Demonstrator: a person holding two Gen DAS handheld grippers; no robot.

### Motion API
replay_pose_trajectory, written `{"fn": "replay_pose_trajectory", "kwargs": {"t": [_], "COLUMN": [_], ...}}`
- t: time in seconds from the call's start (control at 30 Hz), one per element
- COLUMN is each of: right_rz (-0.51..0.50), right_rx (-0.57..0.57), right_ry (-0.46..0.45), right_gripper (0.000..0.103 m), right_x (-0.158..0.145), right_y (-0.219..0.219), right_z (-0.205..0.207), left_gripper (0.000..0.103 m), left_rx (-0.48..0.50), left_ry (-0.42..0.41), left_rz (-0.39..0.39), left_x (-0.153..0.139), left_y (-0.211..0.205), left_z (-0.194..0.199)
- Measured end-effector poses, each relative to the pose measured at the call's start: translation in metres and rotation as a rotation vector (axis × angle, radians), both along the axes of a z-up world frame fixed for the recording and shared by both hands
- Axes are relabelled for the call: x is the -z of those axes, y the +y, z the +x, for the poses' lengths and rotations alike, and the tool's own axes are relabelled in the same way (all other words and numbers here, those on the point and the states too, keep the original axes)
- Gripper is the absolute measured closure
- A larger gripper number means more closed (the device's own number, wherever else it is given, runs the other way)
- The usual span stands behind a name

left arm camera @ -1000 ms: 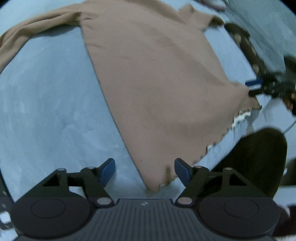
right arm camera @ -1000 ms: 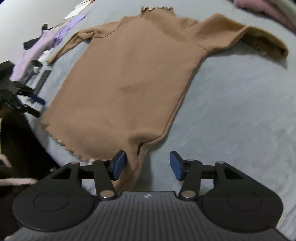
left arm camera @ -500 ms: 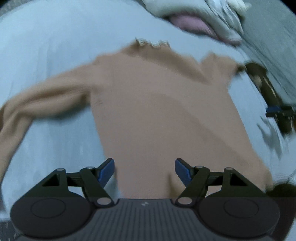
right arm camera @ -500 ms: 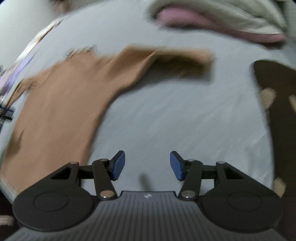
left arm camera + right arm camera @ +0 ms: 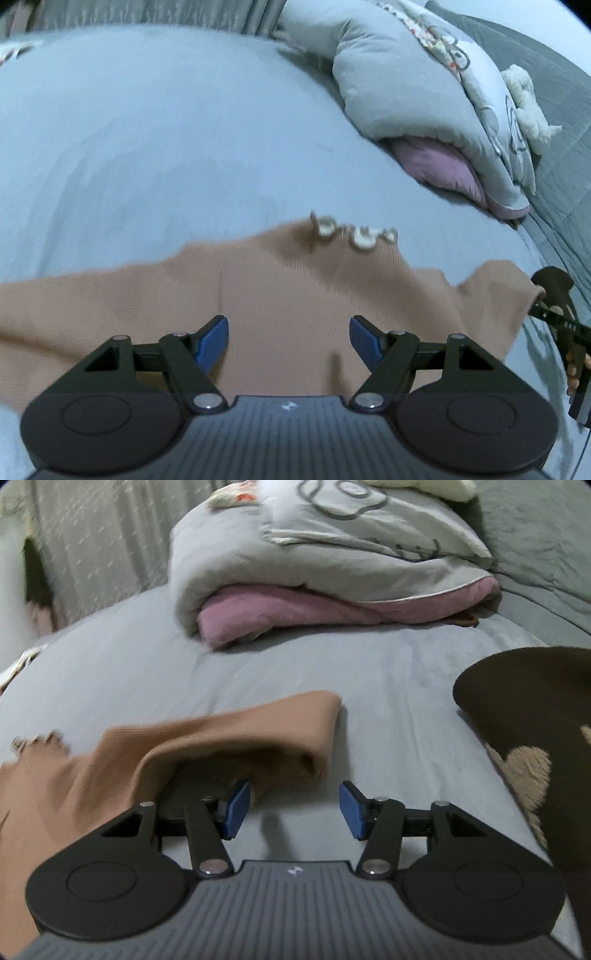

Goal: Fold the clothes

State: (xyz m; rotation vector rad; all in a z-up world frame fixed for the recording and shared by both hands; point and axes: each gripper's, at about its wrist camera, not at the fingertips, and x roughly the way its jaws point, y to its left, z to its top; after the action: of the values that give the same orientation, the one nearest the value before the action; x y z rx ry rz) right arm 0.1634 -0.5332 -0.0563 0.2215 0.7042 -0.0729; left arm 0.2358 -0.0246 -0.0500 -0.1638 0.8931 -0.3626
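A tan long-sleeved top (image 5: 295, 295) lies flat on the grey-blue bed sheet (image 5: 147, 129), its frilled cream collar (image 5: 354, 232) pointing away from me. My left gripper (image 5: 289, 338) is open and empty, low over the chest of the top. In the right wrist view the top's right sleeve (image 5: 258, 731) lies folded just ahead. My right gripper (image 5: 293, 808) is open and empty, its left finger (image 5: 236, 808) beside the sleeve's edge. The right gripper also shows at the far right of the left wrist view (image 5: 554, 314).
A folded grey quilt with a pink lining (image 5: 332, 572) lies at the head of the bed, also in the left wrist view (image 5: 443, 110). A dark brown garment with cream heart shapes (image 5: 535, 738) lies at the right. Curtains (image 5: 103, 546) hang behind.
Both grippers have moved from the hem end of the top up to its collar and sleeve end. They stay open and empty throughout.
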Motion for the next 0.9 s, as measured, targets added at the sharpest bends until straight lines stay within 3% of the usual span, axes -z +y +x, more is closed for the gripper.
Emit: {"fn": "replay_pose_trajectory", "kwargs": {"t": [0.03, 0.1, 0.17, 0.2, 0.27, 0.33, 0.5, 0.57, 0.63, 0.73, 0.8, 0.9], "right_rz": [0.013, 0.029, -0.008, -0.054, -0.268, -0.621, -1.186, -1.318, -1.322, -1.301, -1.251, -1.082], "right_rx": [0.029, 0.072, 0.087, 0.084, 0.045, -0.021, -0.118, -0.136, -0.175, -0.207, -0.213, -0.217], "right_ry": [-0.015, -0.031, -0.038, -0.041, -0.062, -0.094, -0.068, 0.001, 0.126, 0.232, 0.246, 0.233], "right_gripper": [0.048, 0.058, 0.082, 0.084, 0.089, 0.089, 0.089, 0.088, 0.084, 0.079, 0.071, 0.064], "right_x": [0.005, 0.012, 0.012, 0.01, 0.0, -0.01, 0.008, 0.026, 0.04, 0.046, 0.035, -0.001], "right_y": [-0.004, -0.009, -0.011, -0.009, 0.005, 0.027, 0.047, 0.043, 0.034, 0.021, 0.015, 0.009], "right_z": [0.007, 0.015, 0.024, 0.028, 0.03, 0.029, 0.022, 0.019, 0.016, 0.001, -0.012, -0.035], "left_gripper": [0.03, 0.03, 0.03, 0.03, 0.03, 0.03, 0.03, 0.03, 0.03, 0.03, 0.03, 0.03], "left_rx": [0.003, 0.009, 0.014, 0.025, 0.049, 0.068, 0.082, 0.091, 0.116, 0.161, 0.18, 0.219], "left_ry": [-0.021, -0.055, -0.086, -0.091, -0.099, -0.11, -0.105, -0.095, -0.074, -0.066, -0.056, -0.04], "left_rz": [0.01, 0.032, 0.059, 0.077, 0.114, 0.148, 0.171, 0.178, 0.204, 0.231, 0.228, 0.209], "left_x": [0.0, 0.001, 0.002, 0.003, 0.006, 0.008, 0.016, 0.019, 0.023, 0.025, 0.025, 0.026], "left_y": [-0.004, -0.012, -0.022, -0.027, -0.036, -0.044, -0.043, -0.039, -0.034, -0.027, -0.019, -0.005], "left_z": [0.005, 0.014, 0.025, 0.032, 0.04, 0.046, 0.054, 0.054, 0.055, 0.056, 0.057, 0.059]}}
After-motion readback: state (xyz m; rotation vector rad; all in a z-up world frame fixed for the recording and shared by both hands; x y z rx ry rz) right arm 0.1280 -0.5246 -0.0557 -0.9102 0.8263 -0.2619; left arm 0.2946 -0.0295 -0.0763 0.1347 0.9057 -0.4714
